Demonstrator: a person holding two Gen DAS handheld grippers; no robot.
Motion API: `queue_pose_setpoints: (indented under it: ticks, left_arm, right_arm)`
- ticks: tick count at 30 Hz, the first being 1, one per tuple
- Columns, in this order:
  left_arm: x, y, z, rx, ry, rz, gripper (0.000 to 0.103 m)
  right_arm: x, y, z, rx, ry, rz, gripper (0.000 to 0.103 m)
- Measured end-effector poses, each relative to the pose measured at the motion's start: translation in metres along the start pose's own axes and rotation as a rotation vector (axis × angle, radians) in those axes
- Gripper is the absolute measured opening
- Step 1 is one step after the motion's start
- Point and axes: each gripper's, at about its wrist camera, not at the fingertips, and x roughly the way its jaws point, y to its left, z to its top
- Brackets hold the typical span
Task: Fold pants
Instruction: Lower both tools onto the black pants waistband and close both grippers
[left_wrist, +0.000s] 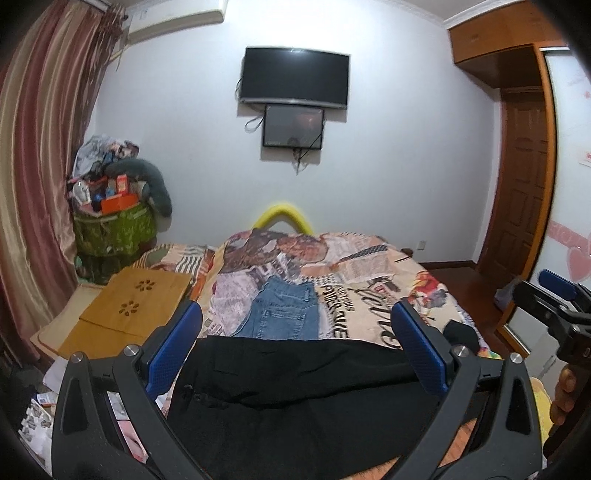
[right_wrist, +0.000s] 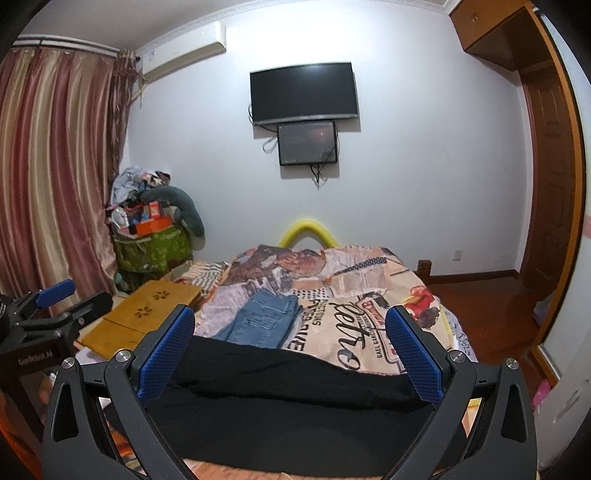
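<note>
Black pants (left_wrist: 295, 384) lie spread across the near edge of the bed, also in the right wrist view (right_wrist: 288, 384). My left gripper (left_wrist: 295, 332) is open, its blue pads wide apart above the black pants, touching nothing. My right gripper (right_wrist: 290, 332) is open too, hovering over the same pants. The right gripper shows at the right edge of the left wrist view (left_wrist: 554, 299); the left gripper shows at the left edge of the right wrist view (right_wrist: 55, 299). Folded blue jeans (left_wrist: 284, 310) lie further up the bed, also in the right wrist view (right_wrist: 262, 317).
The bed has a printed cover (left_wrist: 369, 280). A wooden lap table (left_wrist: 136, 302) lies at its left. A cluttered green bag (left_wrist: 114, 229) stands by the curtain (left_wrist: 33, 184). A TV (left_wrist: 295, 77) hangs on the far wall. A wooden door (left_wrist: 524, 184) is right.
</note>
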Motion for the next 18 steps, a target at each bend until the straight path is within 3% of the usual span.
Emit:
queue_pose_setpoints:
  ticks: [8,13,18]
  left_arm:
    - [0.097,0.036,0.000,-0.013,0.118,0.074,0.103]
    - [0.159,0.060,-0.011,-0.027,0.222,0.074,0.094]
    - [0.212,0.084,-0.023,-0.030,0.307,0.116,0.093]
  right_arm:
    - [0.060,-0.015,-0.009,-0.050,0.096,-0.019,0.102]
    - [0.102,-0.026,-0.015,-0.041,0.182,-0.002,0.102]
    - [0.150,-0.038,-0.027,-0.079,0.272,-0.008,0.102]
